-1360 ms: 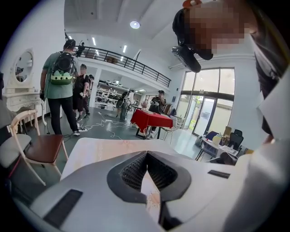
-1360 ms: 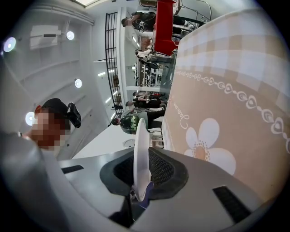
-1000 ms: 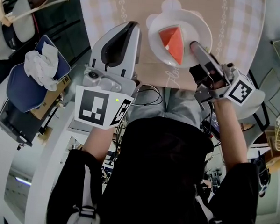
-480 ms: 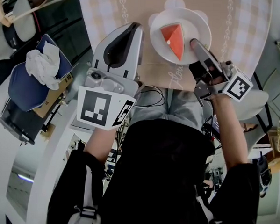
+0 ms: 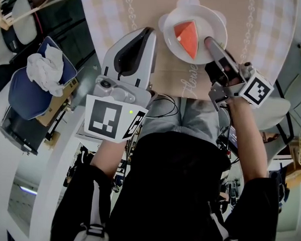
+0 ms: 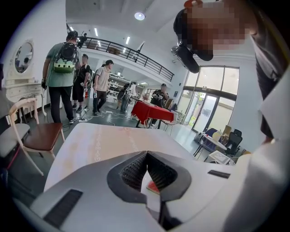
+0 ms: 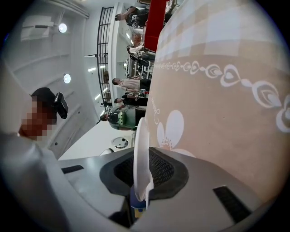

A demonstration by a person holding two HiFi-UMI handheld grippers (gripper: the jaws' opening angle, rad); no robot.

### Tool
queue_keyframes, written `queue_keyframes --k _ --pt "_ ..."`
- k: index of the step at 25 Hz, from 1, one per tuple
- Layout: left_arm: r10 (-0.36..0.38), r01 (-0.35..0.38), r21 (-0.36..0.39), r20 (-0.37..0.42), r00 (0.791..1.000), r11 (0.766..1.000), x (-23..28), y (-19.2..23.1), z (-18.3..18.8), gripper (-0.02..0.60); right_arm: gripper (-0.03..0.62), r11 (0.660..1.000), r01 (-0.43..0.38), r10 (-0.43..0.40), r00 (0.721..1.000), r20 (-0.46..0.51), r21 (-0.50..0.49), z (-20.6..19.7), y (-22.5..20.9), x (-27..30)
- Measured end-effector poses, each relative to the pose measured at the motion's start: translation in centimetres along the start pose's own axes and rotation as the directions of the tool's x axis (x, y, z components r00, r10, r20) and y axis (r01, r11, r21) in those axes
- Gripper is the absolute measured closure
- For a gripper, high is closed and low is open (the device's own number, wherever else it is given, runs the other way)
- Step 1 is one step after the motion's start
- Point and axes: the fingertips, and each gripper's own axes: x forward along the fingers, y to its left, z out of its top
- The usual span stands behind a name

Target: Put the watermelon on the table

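1. A wedge of watermelon (image 5: 187,38) is seen lying on a white plate (image 5: 212,21), red face up, over the far part of the table (image 6: 104,140).
2. The table is covered by a beige cloth (image 5: 245,42) with checked borders and a white flower print.
3. The right gripper (image 5: 211,44) is clamped on the near right rim of the plate; in the right gripper view the rim is pinched edge-on between the two ribbed pads (image 7: 158,168).
4. Whether the plate's underside touches the cloth cannot be told.
5. The left gripper (image 6: 146,156) is closed, tips together, with nothing between them. It is held just left of the plate, apart from it.
6. A sliver of the watermelon is glimpsed through the gap behind the left jaws.
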Motion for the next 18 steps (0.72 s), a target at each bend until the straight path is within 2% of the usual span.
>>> queue_keyframes --k 11,18 --pt "-0.003 0.002 -0.014 -0.006 1.0 1.0 0.2 0.3 -0.6 0.569 0.556 0.997 0.06 -0.061 0.998 0.008 0.058 -0.1 -1.5 0.6" --pt "-0.009 0.009 -0.017 -0.008 1.0 1.0 0.4 0.4 -0.7 0.57 0.557 0.993 0.1 -0.1 0.995 -0.001 0.06 -0.2 -2.2 1.0"
